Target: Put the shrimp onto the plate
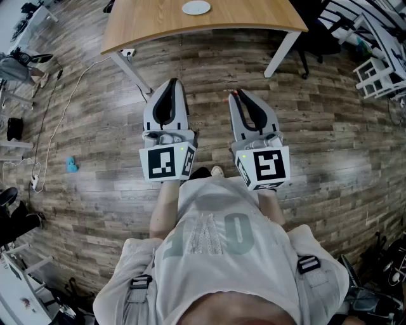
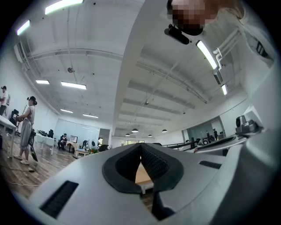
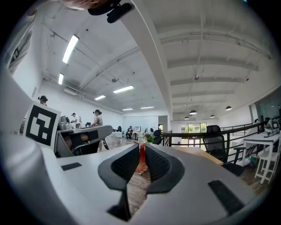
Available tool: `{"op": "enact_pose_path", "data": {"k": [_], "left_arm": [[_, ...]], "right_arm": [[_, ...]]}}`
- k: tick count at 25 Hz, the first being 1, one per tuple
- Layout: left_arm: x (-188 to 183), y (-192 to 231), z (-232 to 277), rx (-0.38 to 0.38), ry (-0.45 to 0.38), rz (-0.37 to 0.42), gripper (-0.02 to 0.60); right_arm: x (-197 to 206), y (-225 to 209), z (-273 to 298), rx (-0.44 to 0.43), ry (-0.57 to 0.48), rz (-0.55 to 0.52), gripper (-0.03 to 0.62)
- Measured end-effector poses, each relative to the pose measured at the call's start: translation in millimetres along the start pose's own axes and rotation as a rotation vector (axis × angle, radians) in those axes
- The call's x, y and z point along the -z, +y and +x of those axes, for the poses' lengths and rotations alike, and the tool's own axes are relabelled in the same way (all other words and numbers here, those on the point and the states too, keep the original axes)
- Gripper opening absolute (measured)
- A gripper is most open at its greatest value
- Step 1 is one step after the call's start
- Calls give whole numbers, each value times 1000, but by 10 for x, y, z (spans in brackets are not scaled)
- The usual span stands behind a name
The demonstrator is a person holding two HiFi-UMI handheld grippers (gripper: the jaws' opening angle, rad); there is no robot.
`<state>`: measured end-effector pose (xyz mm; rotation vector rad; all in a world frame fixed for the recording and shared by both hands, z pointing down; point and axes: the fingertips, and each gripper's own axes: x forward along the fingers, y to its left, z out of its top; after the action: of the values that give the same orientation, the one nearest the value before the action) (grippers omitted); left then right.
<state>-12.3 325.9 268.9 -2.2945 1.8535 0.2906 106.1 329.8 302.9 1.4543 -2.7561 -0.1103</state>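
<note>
A white plate point(image 1: 196, 7) lies on the far wooden table point(image 1: 146, 25), well ahead of both grippers. In the head view, I hold the two grippers side by side over the plank floor, pointing toward the table. My right gripper point(image 1: 236, 95) is shut on a small red-orange shrimp point(image 1: 233, 92). The right gripper view shows that shrimp point(image 3: 141, 161) pinched upright between the black pads point(image 3: 154, 163) of the right gripper point(image 3: 142, 147). My left gripper point(image 1: 172, 82) is shut with nothing in it. In its own view the left gripper point(image 2: 140, 147) has its tips touching.
The table's white legs point(image 1: 130, 71) stand on the floor ahead. A small blue object point(image 1: 72, 165) and cables point(image 1: 47, 136) lie on the floor at left. A white rack point(image 1: 380, 73) and a black chair point(image 1: 317, 35) stand at right. People point(image 3: 97, 118) are far off.
</note>
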Motion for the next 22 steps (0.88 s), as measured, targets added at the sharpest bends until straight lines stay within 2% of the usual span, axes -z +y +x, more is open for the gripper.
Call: {"op": "enact_pose_path", "data": {"k": [4, 14, 22], "left_arm": [[-47, 21, -28, -10, -16, -4, 11], [-75, -32, -109, -23, -10, 13, 10], [-32, 262, -151, -108, -5, -27, 11]], "right_arm": [[24, -8, -39, 5, 7, 17, 52], [-18, 35, -52, -51, -31, 35, 52], [108, 8, -13, -64, 2, 69, 52]]}}
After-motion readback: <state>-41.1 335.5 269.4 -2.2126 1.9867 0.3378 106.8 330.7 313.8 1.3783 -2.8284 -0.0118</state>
